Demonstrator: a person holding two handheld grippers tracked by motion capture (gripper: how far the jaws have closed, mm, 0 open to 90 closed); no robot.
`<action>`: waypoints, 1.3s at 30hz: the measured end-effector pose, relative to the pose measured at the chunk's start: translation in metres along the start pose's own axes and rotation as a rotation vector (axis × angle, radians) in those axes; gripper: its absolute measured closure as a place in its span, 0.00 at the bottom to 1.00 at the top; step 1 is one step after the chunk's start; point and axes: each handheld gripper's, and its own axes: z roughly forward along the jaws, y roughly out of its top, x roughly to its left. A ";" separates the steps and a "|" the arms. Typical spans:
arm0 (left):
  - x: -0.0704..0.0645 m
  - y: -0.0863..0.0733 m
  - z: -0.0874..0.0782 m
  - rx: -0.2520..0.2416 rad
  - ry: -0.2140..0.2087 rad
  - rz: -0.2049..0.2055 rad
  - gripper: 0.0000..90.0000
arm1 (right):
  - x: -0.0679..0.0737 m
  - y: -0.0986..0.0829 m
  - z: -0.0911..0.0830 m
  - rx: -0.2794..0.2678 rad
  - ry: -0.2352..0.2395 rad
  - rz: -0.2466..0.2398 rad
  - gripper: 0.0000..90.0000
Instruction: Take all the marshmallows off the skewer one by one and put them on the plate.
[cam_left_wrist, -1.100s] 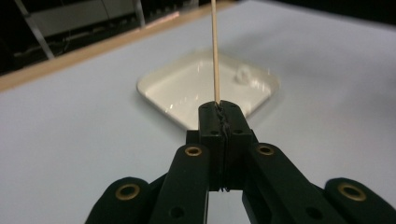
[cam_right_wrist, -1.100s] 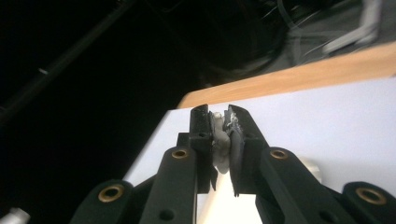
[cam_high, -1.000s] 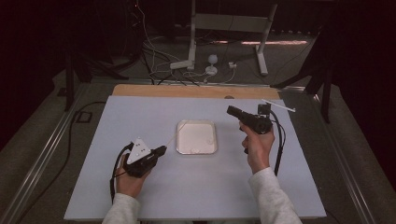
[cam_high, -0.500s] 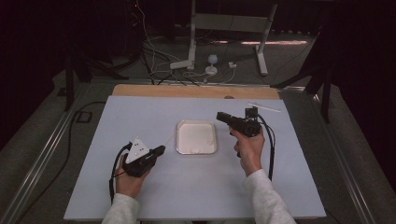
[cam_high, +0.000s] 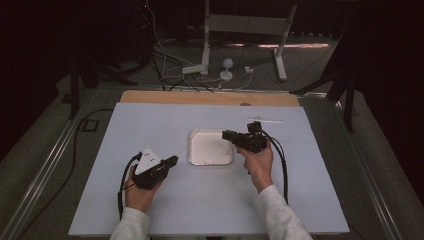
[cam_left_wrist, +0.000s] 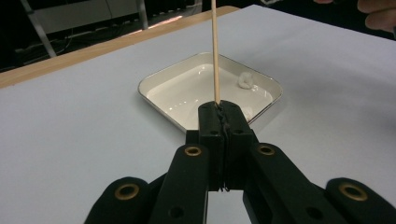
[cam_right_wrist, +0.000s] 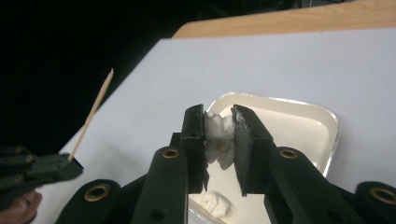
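A shallow white square tray (cam_high: 200, 159) lies mid-table on the pale blue board. My left gripper (cam_high: 171, 161) rests to its left, shut on a thin wooden skewer (cam_left_wrist: 215, 51) that points toward the tray (cam_left_wrist: 159, 91). One white doughy lump (cam_left_wrist: 245, 80) lies inside, at the tray's far side. My right gripper (cam_high: 228, 135) hovers over the tray's right edge. Its jaws (cam_right_wrist: 218, 114) are shut on another white lump (cam_right_wrist: 219, 140) above the tray (cam_right_wrist: 299, 116). Below the jaws, a further lump (cam_right_wrist: 212, 203) lies in the tray. The skewer (cam_right_wrist: 92, 112) also shows at the left of the right gripper view.
A bare wooden strip (cam_high: 210, 97) runs along the table's far edge. A thin white stick (cam_high: 265, 120) lies at the back right of the board. Cables and metal stand legs (cam_high: 205, 60) cover the floor beyond the table.
My right gripper has moved left and nearer, from right of the tray to over its right edge. The left gripper with the skewer has stayed put.
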 end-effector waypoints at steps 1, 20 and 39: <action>0.000 0.000 0.000 0.000 -0.001 0.000 1.00 | 0.001 -0.001 0.002 0.008 -0.002 -0.007 0.83; -0.001 -0.001 0.004 0.014 0.001 -0.014 1.00 | -0.010 -0.020 0.024 0.087 -0.038 0.024 0.48; 0.002 0.009 0.012 -0.005 0.020 -0.119 0.99 | 0.004 -0.020 -0.009 0.040 0.015 -0.157 0.10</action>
